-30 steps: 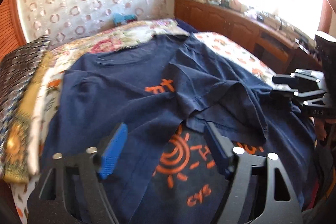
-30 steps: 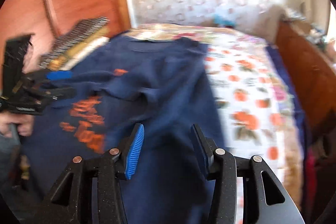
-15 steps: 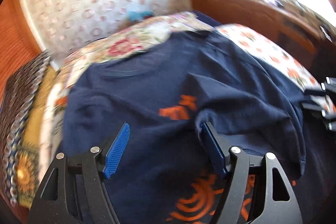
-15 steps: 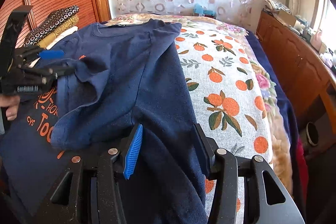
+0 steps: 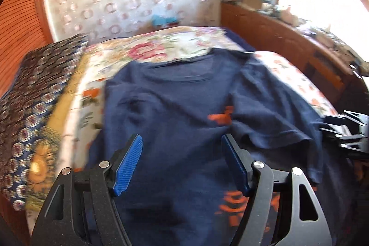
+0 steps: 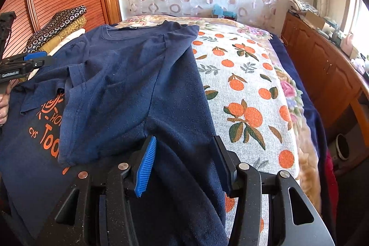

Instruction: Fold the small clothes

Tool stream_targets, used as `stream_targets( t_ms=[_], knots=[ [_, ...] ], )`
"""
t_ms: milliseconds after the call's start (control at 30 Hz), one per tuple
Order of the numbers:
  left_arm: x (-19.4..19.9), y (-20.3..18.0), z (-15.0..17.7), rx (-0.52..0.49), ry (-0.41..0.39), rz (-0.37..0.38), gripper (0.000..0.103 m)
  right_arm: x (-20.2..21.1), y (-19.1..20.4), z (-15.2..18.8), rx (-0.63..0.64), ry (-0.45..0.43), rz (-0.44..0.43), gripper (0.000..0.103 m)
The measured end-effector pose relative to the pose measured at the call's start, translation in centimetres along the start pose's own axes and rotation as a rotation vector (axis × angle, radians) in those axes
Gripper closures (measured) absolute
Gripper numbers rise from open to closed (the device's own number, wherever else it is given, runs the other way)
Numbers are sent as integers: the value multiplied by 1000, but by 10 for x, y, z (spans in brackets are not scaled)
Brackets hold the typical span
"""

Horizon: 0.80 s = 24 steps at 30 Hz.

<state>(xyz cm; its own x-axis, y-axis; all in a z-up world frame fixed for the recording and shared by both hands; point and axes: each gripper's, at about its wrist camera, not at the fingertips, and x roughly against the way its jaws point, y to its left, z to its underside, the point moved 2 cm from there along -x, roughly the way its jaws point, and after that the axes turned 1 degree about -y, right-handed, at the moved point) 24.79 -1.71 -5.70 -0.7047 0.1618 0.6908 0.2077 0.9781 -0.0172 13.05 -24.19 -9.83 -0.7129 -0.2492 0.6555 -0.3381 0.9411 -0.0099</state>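
One navy T-shirt (image 6: pixel 129 75) lies on the orange-print bedspread (image 6: pixel 249 89), its right side folded inward over the orange lettering (image 6: pixel 49 121), which is partly covered. Left wrist view is blurred; print there is unreadable. Left gripper (image 5: pixel 182 163) and right gripper (image 6: pixel 184 160) hover above the shirt, jaws spread wide, holding nothing. Stacked folded fabrics (image 6: pixel 57 27) sit beside the collar.

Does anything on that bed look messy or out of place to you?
Only the navy T-shirt looks untidy: its right side and sleeve are flopped across the chest, rumpled, partly hiding the orange print. That looks like a fold underway. Nothing appears torn or spilled.
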Motion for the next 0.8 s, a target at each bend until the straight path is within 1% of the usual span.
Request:
stream_targets(
  t_ms=[133, 200, 267, 300, 333, 367, 400, 433, 500, 567, 633, 767, 800],
  knots=[
    [-10, -28, -3, -18, 18, 92, 31, 0, -1, 0, 2, 0, 1, 52],
    [-19, -39, -6, -24, 34, 109, 31, 0, -1, 0, 2, 0, 1, 52],
    [-32, -47, -8, -30, 58, 99, 33, 0, -1, 0, 2, 0, 1, 52],
    [-37, -48, -9, -27, 71, 99, 47, 0, -1, 0, 3, 0, 1, 52],
    [-42, -48, -10, -17, 88, 97, 50, 0, -1, 0, 3, 0, 1, 52],
    [-47, -46, -10, -3, 102, 101, 55, 0, -1, 0, 3, 0, 1, 52],
    [-51, -44, -10, 2, 108, 111, 67, 1, -1, 0, 3, 0, 1, 52],
    [-52, -42, -9, 2, 115, 112, 74, 1, -1, 0, 3, 0, 1, 52],
    [-46, -35, -8, -4, 113, 107, 95, 1, -1, 0, 3, -1, 0, 52],
    [-38, -22, -9, 8, 97, 81, 95, 1, -1, 0, 2, -1, -1, 52],
    [-31, -1, -11, 29, 88, 34, 95, 1, -1, 0, 2, -2, -1, 52],
    [-19, 23, -13, 51, 70, 10, 95, 2, -1, 0, 3, -1, -1, 52],
    [-15, 26, -14, 53, 62, 14, 95, 2, -2, 0, 3, -2, -1, 52]
  ],
)
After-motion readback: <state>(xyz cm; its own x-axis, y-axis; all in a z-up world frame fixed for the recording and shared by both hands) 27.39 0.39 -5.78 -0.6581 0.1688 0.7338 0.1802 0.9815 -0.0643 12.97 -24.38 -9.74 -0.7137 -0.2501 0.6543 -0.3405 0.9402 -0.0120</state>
